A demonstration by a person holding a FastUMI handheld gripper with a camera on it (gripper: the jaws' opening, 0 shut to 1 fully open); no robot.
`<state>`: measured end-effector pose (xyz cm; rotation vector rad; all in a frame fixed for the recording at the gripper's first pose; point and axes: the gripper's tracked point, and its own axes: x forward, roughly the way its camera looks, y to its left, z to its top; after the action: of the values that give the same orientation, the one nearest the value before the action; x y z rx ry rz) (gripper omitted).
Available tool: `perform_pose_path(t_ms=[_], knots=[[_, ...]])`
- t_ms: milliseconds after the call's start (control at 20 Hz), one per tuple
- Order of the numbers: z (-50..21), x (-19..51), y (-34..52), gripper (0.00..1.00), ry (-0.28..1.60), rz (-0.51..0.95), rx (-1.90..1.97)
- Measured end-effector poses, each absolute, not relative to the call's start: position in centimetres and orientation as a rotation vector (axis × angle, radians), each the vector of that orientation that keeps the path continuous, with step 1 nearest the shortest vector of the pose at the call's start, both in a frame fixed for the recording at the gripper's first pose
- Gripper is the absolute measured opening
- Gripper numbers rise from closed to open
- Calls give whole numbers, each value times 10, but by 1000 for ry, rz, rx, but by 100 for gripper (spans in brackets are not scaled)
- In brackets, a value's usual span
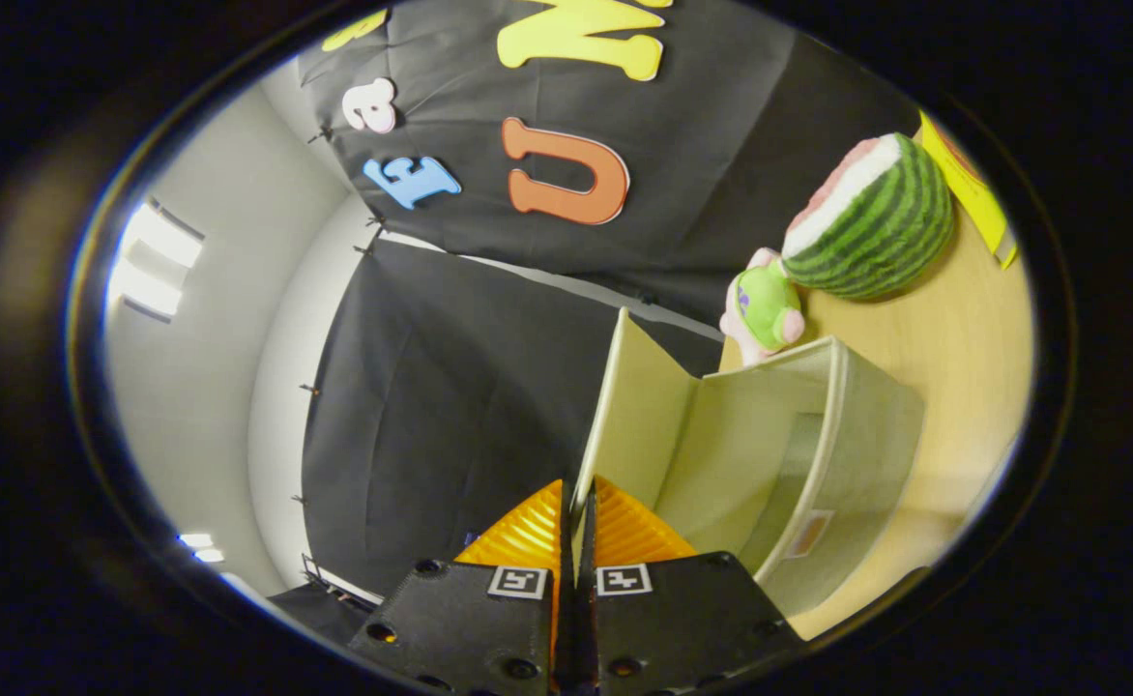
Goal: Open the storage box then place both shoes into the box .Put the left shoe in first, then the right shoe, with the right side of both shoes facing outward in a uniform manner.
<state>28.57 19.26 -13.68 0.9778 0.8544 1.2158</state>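
Tool (578, 512) pinches the raised lid (636, 406) of storage box (818, 464).

We see a pale wooden table (953, 338) carrying the open beige storage box (818, 454). Just beyond the box stands a small pink-and-green plush toy (765, 309), and farther beyond it a watermelon-shaped cushion (871, 217) and a yellow item (973, 188).

The gripper (578, 522) has its orange fingers pinched on the box's raised lid (634, 406).

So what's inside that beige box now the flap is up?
The storage box looks bare inside: only pale fabric walls show, no shoes. Its lower part is hidden behind the front wall. The jaws pinch the raised lid.
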Motion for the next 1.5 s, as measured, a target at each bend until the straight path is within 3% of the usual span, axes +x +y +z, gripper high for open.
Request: perform_pose_path(t_ms=[350, 700, 900, 1500], knots=[[-108, 264, 280, 5, 785, 1220, 1010], [-119, 246, 365, 7, 832, 1173, 941], [-130, 235, 371, 100, 842, 1142, 892], [-175, 233, 233, 100, 774, 861, 669]])
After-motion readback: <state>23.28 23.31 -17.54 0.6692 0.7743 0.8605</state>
